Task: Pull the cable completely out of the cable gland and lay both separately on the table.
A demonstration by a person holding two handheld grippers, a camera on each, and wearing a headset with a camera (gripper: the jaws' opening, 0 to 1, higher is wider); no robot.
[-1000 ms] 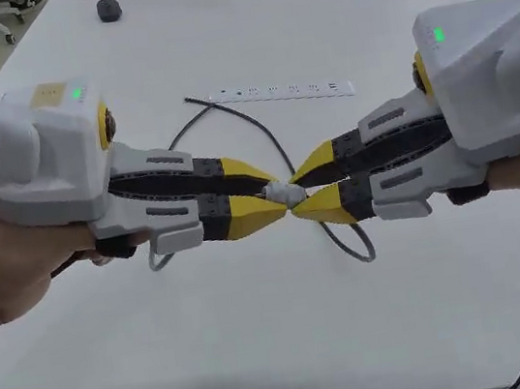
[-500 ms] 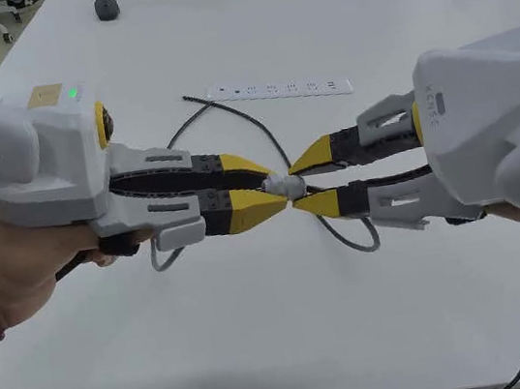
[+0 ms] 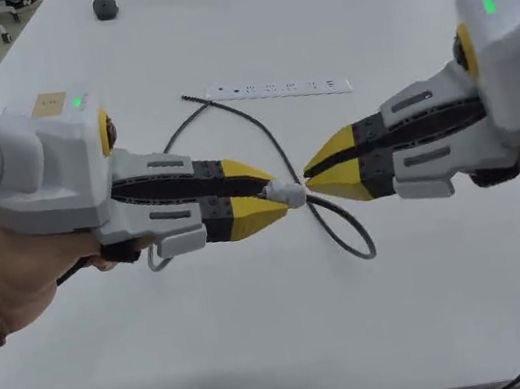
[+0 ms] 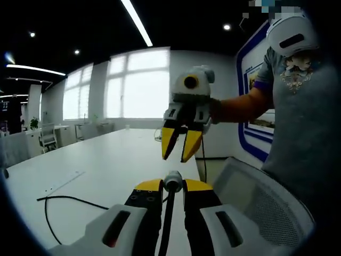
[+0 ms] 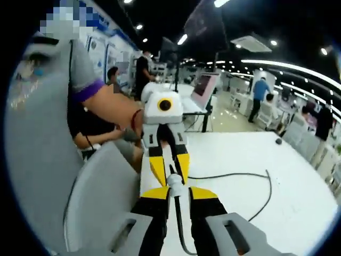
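A small white cable gland (image 3: pixel 287 193) hangs above the table with my left gripper (image 3: pixel 278 195) shut on it. The same gland (image 4: pixel 172 181) sits between that gripper's yellow tips in the left gripper view. A dark cable (image 3: pixel 266 135) runs from the gland, loops down to the table at the right and trails off to the far left. Just right of the gland, my right gripper (image 3: pixel 309 172) has its jaws drawn together. In its own view the cable (image 5: pixel 177 218) passes between its jaws (image 5: pixel 173 193), right behind the gland (image 5: pixel 173 182).
A white power strip (image 3: pixel 279 89) lies across the table beyond the cable. A dark round object (image 3: pixel 105 6) sits at the far left end. A grey loop (image 3: pixel 155 261) hangs under my left gripper. Office chairs stand past the white table (image 3: pixel 261 331).
The right gripper's jaws, open half a second ago, have come together at the cable beside the gland. That gripper has risen slightly. The left gripper still holds the gland.
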